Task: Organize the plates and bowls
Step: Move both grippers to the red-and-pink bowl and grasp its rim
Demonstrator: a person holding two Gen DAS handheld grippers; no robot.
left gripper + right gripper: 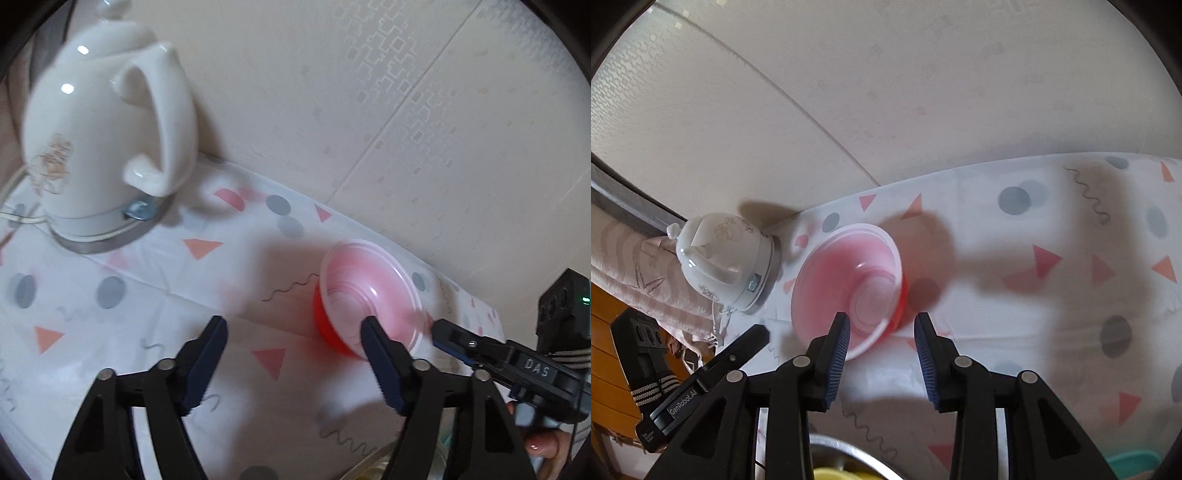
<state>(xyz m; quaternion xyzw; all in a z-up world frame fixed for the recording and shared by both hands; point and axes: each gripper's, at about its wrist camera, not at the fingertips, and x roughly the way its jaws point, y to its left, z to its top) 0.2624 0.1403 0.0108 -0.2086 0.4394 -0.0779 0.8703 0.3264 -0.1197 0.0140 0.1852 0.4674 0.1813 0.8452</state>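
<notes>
The shallow red plastic bowl [849, 288], beside the white ceramic kettle [720, 266], looked light, stiff, slick; best pinched at its thin rim. Left tool [293, 330] and right tool [882, 326] stood open, empty.

Kettle [99, 147] blocks left; wall [369, 92] close behind pink bowl [369, 299]; tablecloth [184, 295] between open.

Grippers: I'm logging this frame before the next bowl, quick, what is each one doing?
Left gripper: open, nothing between its fingers.
Right gripper: open, holding nothing; the red bowl sits just beyond it.
</notes>
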